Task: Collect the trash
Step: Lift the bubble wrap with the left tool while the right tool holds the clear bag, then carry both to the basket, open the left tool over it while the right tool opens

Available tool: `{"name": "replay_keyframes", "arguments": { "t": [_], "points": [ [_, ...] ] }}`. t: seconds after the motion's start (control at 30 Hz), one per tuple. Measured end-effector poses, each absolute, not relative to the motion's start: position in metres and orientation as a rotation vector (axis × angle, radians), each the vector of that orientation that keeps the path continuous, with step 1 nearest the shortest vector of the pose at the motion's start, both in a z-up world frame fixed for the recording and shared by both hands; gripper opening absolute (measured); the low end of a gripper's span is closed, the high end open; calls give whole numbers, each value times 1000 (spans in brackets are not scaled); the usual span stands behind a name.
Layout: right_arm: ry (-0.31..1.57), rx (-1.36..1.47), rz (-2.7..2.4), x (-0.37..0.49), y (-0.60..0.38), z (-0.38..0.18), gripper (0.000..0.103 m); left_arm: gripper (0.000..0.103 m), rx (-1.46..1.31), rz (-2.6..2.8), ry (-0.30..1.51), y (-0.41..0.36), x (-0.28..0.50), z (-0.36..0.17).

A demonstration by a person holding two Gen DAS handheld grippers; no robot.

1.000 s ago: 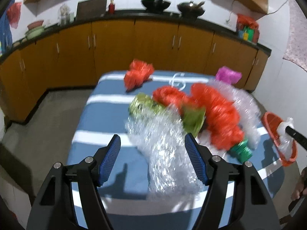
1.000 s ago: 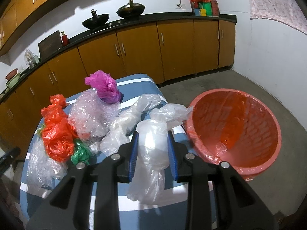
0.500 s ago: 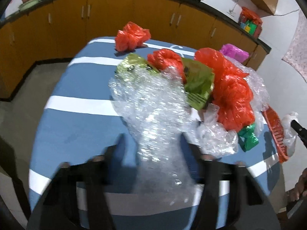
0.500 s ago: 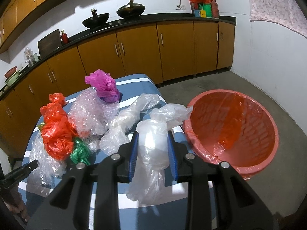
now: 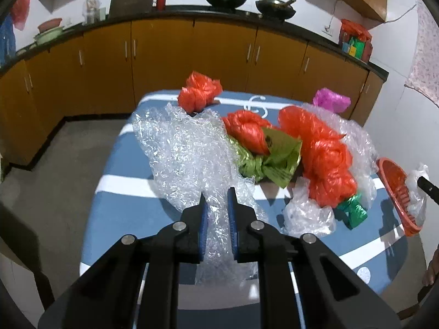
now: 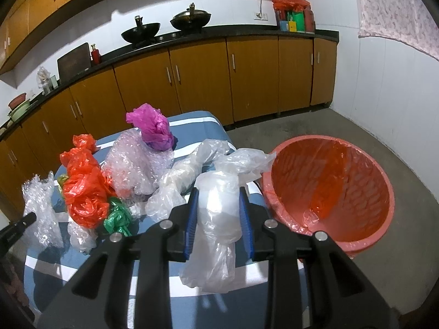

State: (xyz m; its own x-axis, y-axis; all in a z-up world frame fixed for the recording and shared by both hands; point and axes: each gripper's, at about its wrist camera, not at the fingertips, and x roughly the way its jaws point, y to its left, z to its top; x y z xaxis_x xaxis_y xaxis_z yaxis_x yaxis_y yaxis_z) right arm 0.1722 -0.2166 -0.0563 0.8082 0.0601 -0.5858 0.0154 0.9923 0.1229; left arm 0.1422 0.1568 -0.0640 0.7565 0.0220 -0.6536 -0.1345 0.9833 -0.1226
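My left gripper (image 5: 216, 192) is shut on a sheet of clear bubble wrap (image 5: 186, 153) and holds it up over the blue striped table (image 5: 120, 170). My right gripper (image 6: 218, 192) is shut on a clear plastic bag (image 6: 219, 208) that hangs down between its pads, just left of the red basin (image 6: 329, 192). The basin is lined with red plastic and sits off the table's right edge. On the table lie orange bags (image 5: 323, 153), a green bag (image 5: 266, 161), a magenta bag (image 6: 153, 128) and more bubble wrap (image 6: 134, 161).
Orange kitchen cabinets (image 6: 197, 82) with a black counter run behind the table, with woks (image 6: 140, 31) on top. A small dark green bag (image 6: 118, 219) lies near the table front. Grey floor (image 6: 356, 137) surrounds the basin; a white wall stands at right.
My left gripper closed on the bubble wrap and lifted it off the table. My right gripper kept its hold on the clear bag and barely moved.
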Motion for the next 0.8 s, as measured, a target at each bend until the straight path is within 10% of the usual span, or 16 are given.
{"name": "replay_keyframes", "arguments": {
  "t": [0.8],
  "points": [
    [583,160,-123,174,-298,-46,28,14,-69,-269,562,0,182,12]
  ]
}}
